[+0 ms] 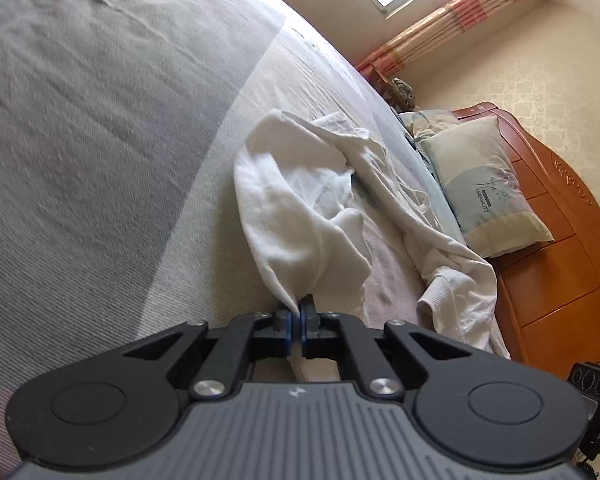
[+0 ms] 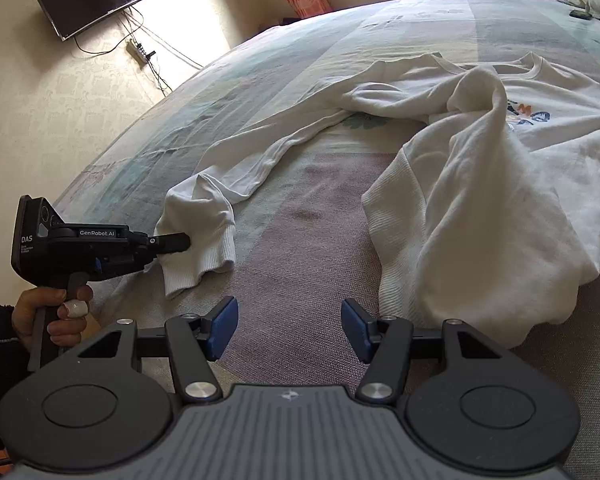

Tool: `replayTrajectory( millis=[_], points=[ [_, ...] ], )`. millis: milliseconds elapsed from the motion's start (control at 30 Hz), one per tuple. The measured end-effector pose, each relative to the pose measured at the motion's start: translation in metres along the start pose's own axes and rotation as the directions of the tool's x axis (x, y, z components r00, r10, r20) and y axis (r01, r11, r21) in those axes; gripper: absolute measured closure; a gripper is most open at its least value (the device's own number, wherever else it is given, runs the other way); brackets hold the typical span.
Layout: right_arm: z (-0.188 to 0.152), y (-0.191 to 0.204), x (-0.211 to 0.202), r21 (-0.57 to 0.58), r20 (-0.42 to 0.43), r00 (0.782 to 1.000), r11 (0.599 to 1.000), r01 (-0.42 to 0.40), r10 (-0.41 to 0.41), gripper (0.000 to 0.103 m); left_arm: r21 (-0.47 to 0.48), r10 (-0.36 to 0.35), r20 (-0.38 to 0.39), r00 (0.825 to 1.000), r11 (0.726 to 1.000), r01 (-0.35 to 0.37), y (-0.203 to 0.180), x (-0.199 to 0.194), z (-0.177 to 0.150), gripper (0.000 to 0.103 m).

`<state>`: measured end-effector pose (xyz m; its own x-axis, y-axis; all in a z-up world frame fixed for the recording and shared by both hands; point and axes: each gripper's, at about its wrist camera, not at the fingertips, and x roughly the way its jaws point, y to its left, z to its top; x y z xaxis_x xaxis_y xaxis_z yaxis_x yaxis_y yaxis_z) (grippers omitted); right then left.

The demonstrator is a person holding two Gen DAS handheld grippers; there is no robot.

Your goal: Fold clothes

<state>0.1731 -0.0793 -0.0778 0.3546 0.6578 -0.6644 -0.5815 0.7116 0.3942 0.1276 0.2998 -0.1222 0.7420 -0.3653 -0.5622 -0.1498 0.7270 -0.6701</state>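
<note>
On the bed [image 2: 300, 240], the left gripper [image 1: 300, 312] is clamped on the white sweatshirt's [image 2: 500, 180] sleeve cuff [image 2: 196, 248], while the right gripper [image 2: 288, 332] hangs spread, holding nothing.

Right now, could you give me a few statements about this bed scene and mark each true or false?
1. The left gripper has its fingers closed on the sleeve cuff. True.
2. The right gripper is holding the sweatshirt. False: its fingers stand open over bare bedspread, with nothing between them.
3. The sweatshirt is white with a print on its front. True.
4. The sweatshirt is neatly folded. False: it lies rumpled, one sleeve stretched out.
5. A TV hangs on the wall. True.
6. The pillow lies on the sweatshirt. False: it rests against the wooden headboard.
</note>
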Motion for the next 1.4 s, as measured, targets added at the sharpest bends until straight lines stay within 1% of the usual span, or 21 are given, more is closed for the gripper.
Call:
replayTrajectory(
  millis=[100,167,267,333,467,633,700,767,833,867,933,967,1033,1133,1167,1200,1233,1267,1300,1367,1400],
  points=[
    [0.001,0.001,-0.007,-0.025,0.015,1.0,0.999,0.023,-0.023,0.04,0.031,0.093,-0.002,0.996,0.995,-0.093,0.01,-0.017,0.02,0.101],
    [0.003,0.001,-0.009,-0.026,0.024,0.999,0.999,0.029,-0.028,0.04,0.039,0.158,0.002,0.987,0.987,-0.158,0.019,-0.028,0.036,0.101],
    [0.004,0.002,-0.011,-0.029,0.031,0.999,0.999,0.034,-0.033,0.039,0.045,0.273,-0.002,0.962,0.961,-0.272,0.036,-0.036,0.064,0.101],
    [0.004,0.003,-0.011,-0.038,0.029,0.999,0.998,0.043,-0.042,0.039,0.049,0.314,-0.002,0.949,0.948,-0.314,0.044,-0.038,0.076,0.101],
    [0.006,0.008,-0.012,-0.057,0.03,0.998,0.996,0.063,-0.061,0.039,0.097,0.393,0.006,0.919,0.915,-0.392,0.052,-0.037,0.098,0.101],
    [0.01,0.012,-0.015,-0.081,0.04,0.996,0.993,0.086,-0.083,0.039,0.162,0.489,0.026,0.872,0.858,-0.487,0.057,-0.035,0.121,0.101],
    [0.013,0.012,-0.016,-0.089,0.045,0.995,0.992,0.092,-0.088,0.039,0.184,0.54,0.036,0.841,0.823,-0.537,0.06,-0.036,0.131,0.101],
    [0.014,0.012,-0.017,-0.092,0.048,0.995,0.991,0.095,-0.091,0.039,0.181,0.586,0.047,0.809,0.792,-0.583,0.066,-0.037,0.145,0.101],
    [0.015,0.012,-0.017,-0.094,0.05,0.994,0.991,0.098,-0.093,0.039,0.163,0.618,0.064,0.784,0.768,-0.619,0.073,-0.039,0.157,0.1],
    [0.015,0.011,-0.017,-0.094,0.049,0.994,0.991,0.099,-0.094,0.039,0.15,0.627,0.071,0.776,0.763,-0.629,0.076,-0.04,0.162,0.097],
    [0.015,0.009,-0.016,-0.089,0.046,0.994,0.991,0.1,-0.096,0.039,0.132,0.627,0.084,0.775,0.764,-0.632,0.08,-0.04,0.17,0.093],
    [0.015,0.008,-0.015,-0.086,0.044,0.994,0.991,0.102,-0.099,0.039,0.133,0.634,0.091,0.768,0.757,-0.64,0.081,-0.039,0.173,0.088],
    [0.014,0.006,-0.013,-0.08,0.04,0.994,0.991,0.107,-0.104,0.039,0.11,0.648,0.079,0.758,0.75,-0.652,0.084,-0.038,0.177,0.087],
    [0.013,0.004,-0.014,-0.075,0.042,0.994,0.992,0.106,-0.103,0.039,0.085,0.667,0.091,0.739,0.734,-0.673,0.088,-0.044,0.178,0.074],
    [0.013,0.003,-0.015,-0.074,0.044,0.994,0.992,0.106,-0.103,0.038,0.069,0.673,0.093,0.734,0.731,-0.679,0.089,-0.047,0.177,0.073],
    [0.013,0.003,-0.016,-0.072,0.046,0.994,0.992,0.105,-0.102,0.037,0.051,0.678,0.092,0.729,0.728,-0.684,0.09,-0.05,0.176,0.075],
    [0.013,0.002,-0.016,-0.071,0.047,0.994,0.992,0.102,-0.099,0.036,0.028,0.677,0.091,0.73,0.731,-0.682,0.092,-0.054,0.175,0.075],
    [0.013,0.001,-0.016,-0.071,0.047,0.994,0.993,0.099,-0.096,0.036,0.0,0.666,0.092,0.74,0.743,-0.669,0.093,-0.059,0.172,0.074],
    [0.012,0.002,-0.016,-0.072,0.048,0.994,0.993,0.097,-0.093,0.036,-0.034,0.647,0.092,0.757,0.762,-0.647,0.094,-0.064,0.169,0.073],
    [0.012,0.002,-0.016,-0.072,0.052,0.995,0.993,0.088,-0.085,0.036,-0.126,0.576,0.089,0.812,0.816,-0.565,0.098,-0.076,0.158,0.068],
    [0.012,0.002,-0.017,-0.072,0.054,0.995,0.994,0.084,-0.08,0.036,-0.179,0.536,0.09,0.839,0.838,-0.516,0.101,-0.081,0.15,0.067]
  ],
)
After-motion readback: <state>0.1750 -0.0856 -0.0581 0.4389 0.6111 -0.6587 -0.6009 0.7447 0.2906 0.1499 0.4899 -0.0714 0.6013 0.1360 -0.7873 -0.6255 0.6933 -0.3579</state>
